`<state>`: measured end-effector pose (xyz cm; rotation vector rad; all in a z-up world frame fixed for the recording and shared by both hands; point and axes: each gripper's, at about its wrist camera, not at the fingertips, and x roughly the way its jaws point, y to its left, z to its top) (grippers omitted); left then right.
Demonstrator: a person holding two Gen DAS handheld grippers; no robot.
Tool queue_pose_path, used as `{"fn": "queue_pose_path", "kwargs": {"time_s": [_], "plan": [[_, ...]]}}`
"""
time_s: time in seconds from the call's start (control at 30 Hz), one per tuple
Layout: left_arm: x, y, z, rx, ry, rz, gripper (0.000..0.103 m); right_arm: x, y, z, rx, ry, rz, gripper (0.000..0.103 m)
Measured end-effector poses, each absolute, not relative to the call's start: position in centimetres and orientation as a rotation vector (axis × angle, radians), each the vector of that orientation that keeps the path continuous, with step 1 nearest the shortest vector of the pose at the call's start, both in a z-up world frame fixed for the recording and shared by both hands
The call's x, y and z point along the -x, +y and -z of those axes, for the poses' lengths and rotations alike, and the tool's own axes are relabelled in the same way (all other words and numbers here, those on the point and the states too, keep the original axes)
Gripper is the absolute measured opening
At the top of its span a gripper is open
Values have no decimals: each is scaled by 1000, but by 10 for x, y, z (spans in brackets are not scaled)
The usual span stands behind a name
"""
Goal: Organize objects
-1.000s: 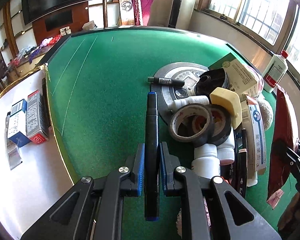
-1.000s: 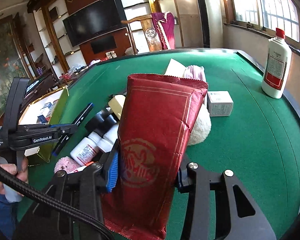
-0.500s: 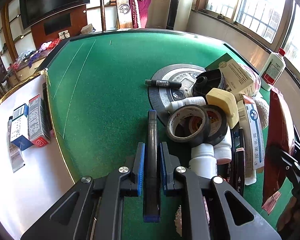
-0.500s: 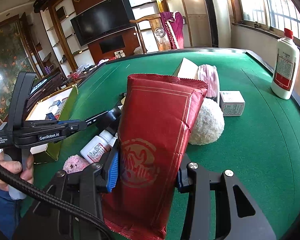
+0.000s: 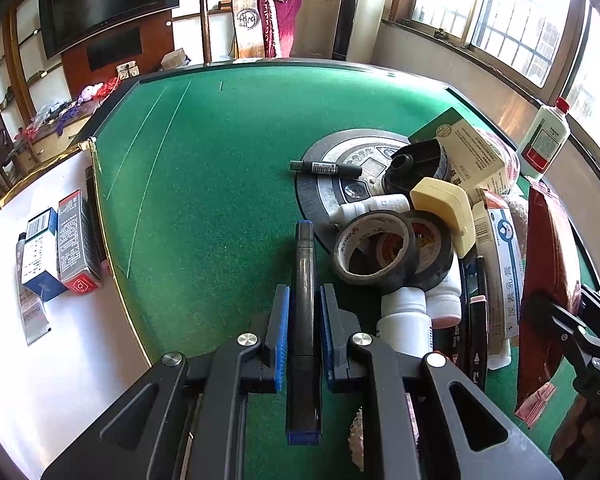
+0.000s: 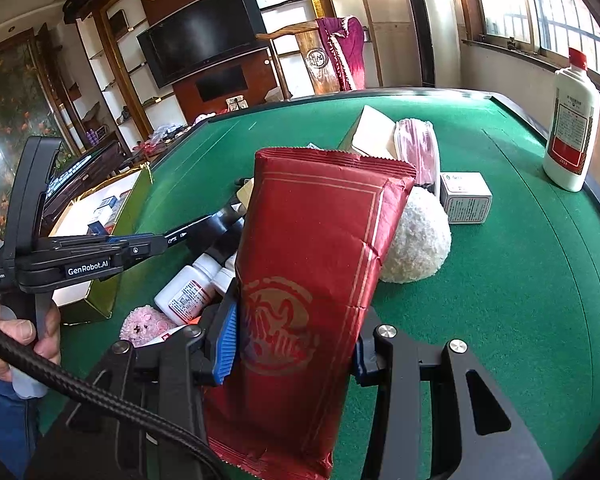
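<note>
A dark marker with blue ends (image 5: 304,312) lies lengthwise between blue pads, pointing away over green felt. A tall red foil packet with gold print (image 6: 300,292) stands upright, pinched at its lower part, beside a heap of tape rolls (image 5: 392,252), white bottles (image 5: 410,314) and boxes.

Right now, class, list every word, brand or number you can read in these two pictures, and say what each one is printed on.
"GenRobot.AI": side of the left claw.
"Data Acquisition System": rear of the same claw's body.
"L'OCCITANE": flat sachet on the white surface.
"DAS": right claw, partly cut off.
Chinese characters on the long white box: too blurred to read.
Pill bottle, white bottle, small box: too small.
</note>
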<state>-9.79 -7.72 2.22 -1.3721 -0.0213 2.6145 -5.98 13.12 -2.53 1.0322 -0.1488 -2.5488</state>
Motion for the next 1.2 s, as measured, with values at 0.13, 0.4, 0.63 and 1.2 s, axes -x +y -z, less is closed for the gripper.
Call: {"fn": "queue_pose_path", "kwargs": {"time_s": [0.13, 0.4, 0.63, 1.2], "plan": [[98, -78, -22, 1373, -24, -2617, 12, 59, 130, 26, -1034, -142, 2545, 42], [97, -76, -25, 1357, -25, -2618, 11, 58, 129, 26, -1022, -138, 2553, 42], [96, -76, -25, 1352, -28, -2620, 12, 57, 128, 26, -1020, -133, 2556, 42], [96, -73, -24, 1359, -16, -2609, 11, 60, 128, 27, -1033, -133, 2544, 42]]}}
